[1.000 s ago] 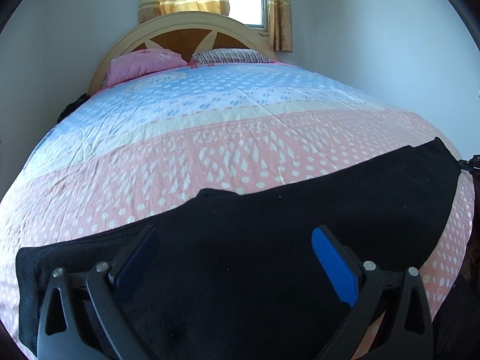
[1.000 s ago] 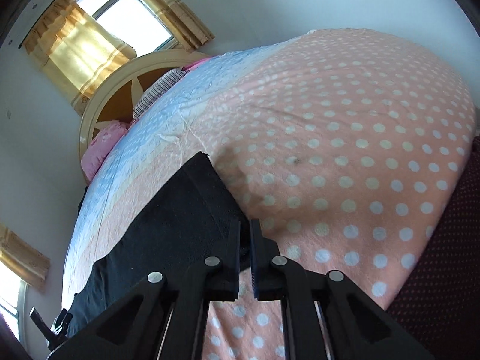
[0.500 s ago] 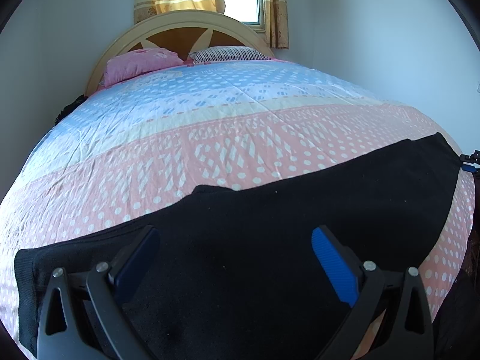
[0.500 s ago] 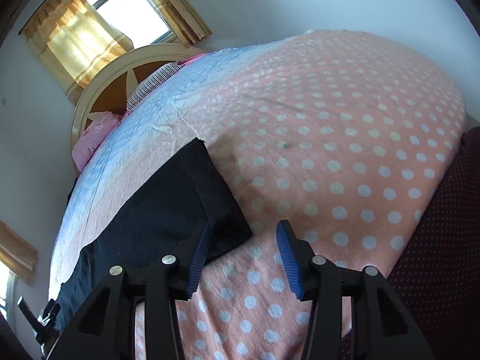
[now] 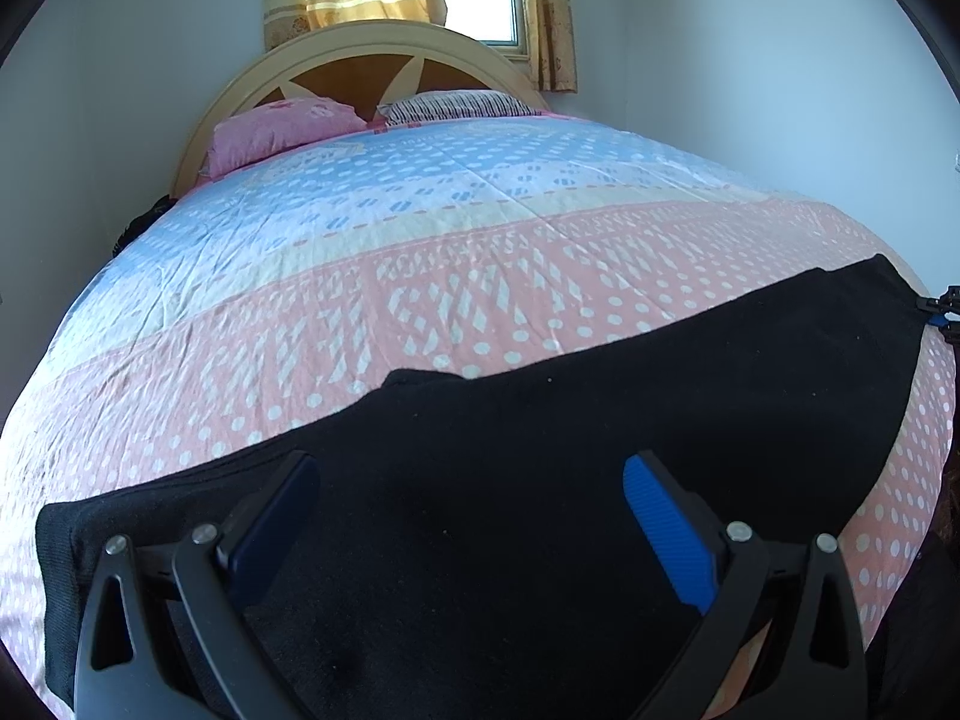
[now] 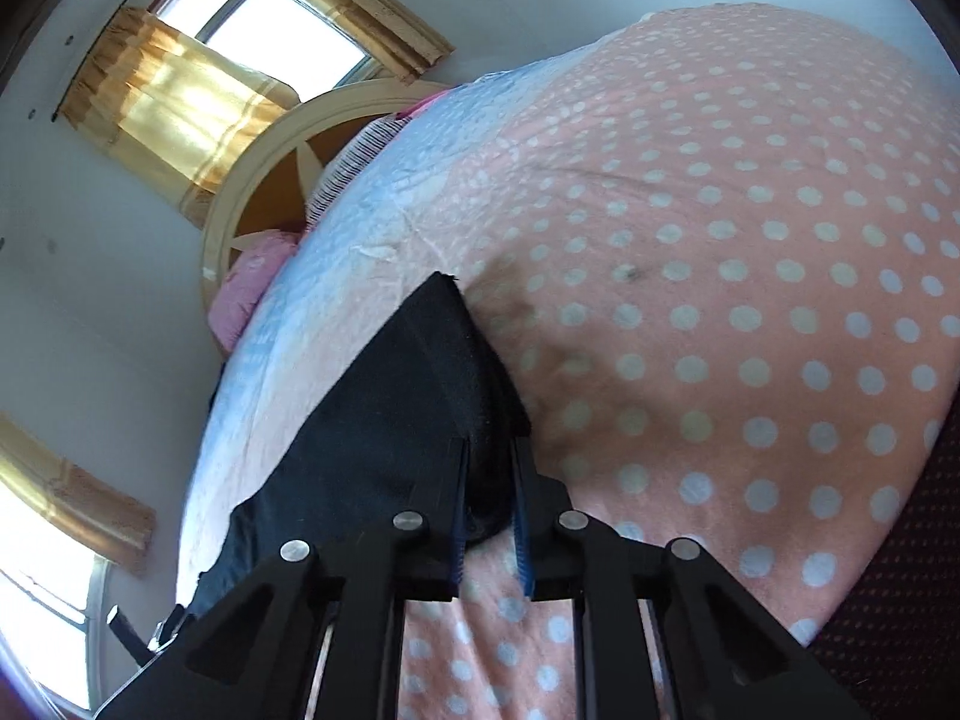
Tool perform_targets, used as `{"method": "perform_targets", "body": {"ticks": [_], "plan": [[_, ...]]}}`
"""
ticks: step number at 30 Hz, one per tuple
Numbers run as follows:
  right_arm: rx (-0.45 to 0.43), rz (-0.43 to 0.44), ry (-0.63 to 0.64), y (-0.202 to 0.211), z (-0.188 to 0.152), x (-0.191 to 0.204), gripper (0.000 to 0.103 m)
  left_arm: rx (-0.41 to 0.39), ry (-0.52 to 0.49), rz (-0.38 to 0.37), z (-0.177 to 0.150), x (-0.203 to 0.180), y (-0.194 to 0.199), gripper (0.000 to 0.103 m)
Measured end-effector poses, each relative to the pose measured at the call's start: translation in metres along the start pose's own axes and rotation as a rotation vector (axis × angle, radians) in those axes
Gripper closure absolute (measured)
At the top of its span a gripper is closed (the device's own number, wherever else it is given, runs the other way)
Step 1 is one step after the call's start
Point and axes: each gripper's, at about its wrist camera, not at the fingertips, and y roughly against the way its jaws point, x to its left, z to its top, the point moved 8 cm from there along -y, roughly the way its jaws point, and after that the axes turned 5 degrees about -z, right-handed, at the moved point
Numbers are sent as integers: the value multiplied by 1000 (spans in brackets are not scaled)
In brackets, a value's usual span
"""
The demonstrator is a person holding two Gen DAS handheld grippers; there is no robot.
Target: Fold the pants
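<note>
Black pants [image 5: 720, 390] lie stretched across the near end of the bed, from lower left to the right edge. My left gripper [image 5: 468, 468] hovers open over their wide left part, with nothing pinched between its blue pads. In the right wrist view the pants [image 6: 390, 408] narrow to a leg end. My right gripper [image 6: 490, 447] is closing its jaws on the near corner of that end, and black cloth is bunched between the pads. A bit of the right gripper [image 5: 942, 315] also shows at the far right of the left wrist view.
The bedspread [image 5: 420, 300] is pink with white dots near me and blue farther back. A pink pillow [image 5: 276, 126] and a striped pillow [image 5: 456, 103] lie against the rounded headboard [image 5: 360, 48]. Walls stand close on both sides. Dark dotted fabric [image 6: 900, 600] fills the lower right.
My right gripper went from shut beside the leg end to open, then closed over the corner of the cloth, which now bunches up between the pads. The left gripper has not moved.
</note>
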Motion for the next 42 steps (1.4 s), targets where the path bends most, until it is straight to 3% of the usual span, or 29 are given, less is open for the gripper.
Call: {"method": "perform_targets", "body": {"ticks": [3, 6, 13, 16, 19, 25, 27, 30, 33, 36, 42], "plan": [[-45, 19, 16, 11, 3, 12, 92, -5, 9, -11, 1, -3, 3, 0], [-102, -6, 114, 24, 6, 46, 92, -15, 49, -53, 2, -8, 9, 0], [-165, 34, 483, 42, -20, 184, 92, -28, 81, -123, 12, -24, 19, 0], [-108, 77, 627, 25, -58, 238, 92, -35, 101, -169, 16, -32, 21, 0], [-10, 112, 736, -7, -105, 267, 92, -26, 99, -205, 17, -44, 20, 0], [193, 55, 867, -75, -184, 261, 90, 6, 63, -253, 15, -67, 15, 0], [190, 63, 916, -76, -192, 259, 86, 18, 69, -282, 16, -74, 12, 0], [244, 157, 922, -59, -192, 259, 61, 33, 90, -338, 20, -85, 9, 0], [220, 252, 889, -41, -176, 253, 59, 43, 91, -385, 28, -102, 5, 0], [138, 250, 811, -26, -152, 234, 59, 46, 52, -413, 39, -128, 0, 3], [28, 225, 529, -24, -103, 197, 59, 82, 6, -503, 59, -186, -18, 15]]}}
